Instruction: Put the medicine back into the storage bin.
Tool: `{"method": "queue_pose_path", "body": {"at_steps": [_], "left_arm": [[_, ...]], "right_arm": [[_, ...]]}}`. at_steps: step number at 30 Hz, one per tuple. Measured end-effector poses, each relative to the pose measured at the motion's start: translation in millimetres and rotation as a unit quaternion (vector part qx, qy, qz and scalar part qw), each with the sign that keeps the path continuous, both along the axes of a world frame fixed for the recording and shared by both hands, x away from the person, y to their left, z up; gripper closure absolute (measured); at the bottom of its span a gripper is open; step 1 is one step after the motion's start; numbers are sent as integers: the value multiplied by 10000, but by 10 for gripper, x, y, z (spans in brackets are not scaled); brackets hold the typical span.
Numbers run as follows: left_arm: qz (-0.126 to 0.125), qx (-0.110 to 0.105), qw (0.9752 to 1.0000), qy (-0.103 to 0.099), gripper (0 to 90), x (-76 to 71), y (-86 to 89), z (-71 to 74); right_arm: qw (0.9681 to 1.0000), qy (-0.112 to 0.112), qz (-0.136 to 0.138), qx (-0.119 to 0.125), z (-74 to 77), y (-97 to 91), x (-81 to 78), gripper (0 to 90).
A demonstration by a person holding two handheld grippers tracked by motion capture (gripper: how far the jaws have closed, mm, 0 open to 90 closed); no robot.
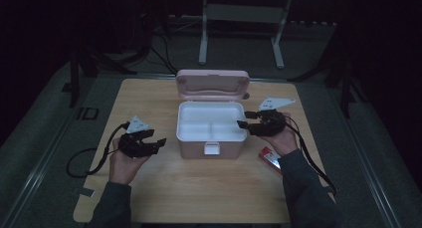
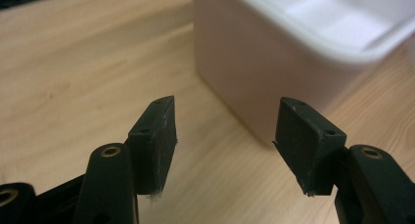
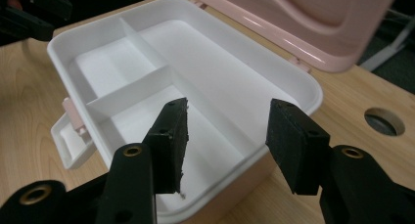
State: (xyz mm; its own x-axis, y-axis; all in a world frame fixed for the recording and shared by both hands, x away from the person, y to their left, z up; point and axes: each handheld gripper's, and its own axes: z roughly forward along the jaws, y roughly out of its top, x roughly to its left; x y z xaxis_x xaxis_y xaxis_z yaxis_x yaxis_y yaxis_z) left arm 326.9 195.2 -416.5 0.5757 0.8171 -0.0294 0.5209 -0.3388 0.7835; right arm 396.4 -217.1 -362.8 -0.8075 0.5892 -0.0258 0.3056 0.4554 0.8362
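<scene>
Nearest the camera in the high view, two forearms in dark sleeves come in from the bottom edge onto the light wooden surface (image 1: 199, 188).

Left black two-jaw tool (image 1: 158, 143): held low over the surface, just left of the box's front corner, pointing at it. In the left gripper view its jaws stand apart with nothing between them; the pads are clear of the box's pink side wall, which sits just beyond them. A black cable loops off to the left from this tool.

Right black two-jaw tool (image 1: 244, 119): held at the right rim of the box, pointing left over it. In the right gripper view its jaws are apart, nothing between them, hovering above the near right part of the white inside.

A small flat red packet (image 1: 271, 158) lies on the surface just beside the right wrist, partly hidden by the sleeve.

Pale pink rectangular plastic box with a white inner tray (image 1: 211, 128): sits near the middle of the surface, between the two tools. White partitions split the tray into compartments, all bare. A small white latch (image 1: 211, 148) hangs at the front wall.

The pink hinged lid (image 1: 212, 83) stands open, tilted back behind the tray.

Beyond the surface: dark floor and a light metal stand (image 1: 241, 24).
</scene>
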Motion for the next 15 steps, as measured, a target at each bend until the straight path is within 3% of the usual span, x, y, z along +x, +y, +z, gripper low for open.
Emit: {"method": "queue_pose_path", "body": {"at_steps": [3,8,12,15], "left_arm": [[-10,97,10000,4,404,-51,2,-60],[-154,441,9989,31,399,-168,-66,-227],[-308,421,9985,138,398,-223,-88,-359],[-242,570,9977,267,381,-222,-88,-437]], "right_arm": [[9998,-89,115,-134,32,31,8,497],[9974,-189,414,-556,119,190,128,536],[9930,-171,692,-937,170,321,231,553],[9888,-113,876,-1202,216,420,309,551]]}}
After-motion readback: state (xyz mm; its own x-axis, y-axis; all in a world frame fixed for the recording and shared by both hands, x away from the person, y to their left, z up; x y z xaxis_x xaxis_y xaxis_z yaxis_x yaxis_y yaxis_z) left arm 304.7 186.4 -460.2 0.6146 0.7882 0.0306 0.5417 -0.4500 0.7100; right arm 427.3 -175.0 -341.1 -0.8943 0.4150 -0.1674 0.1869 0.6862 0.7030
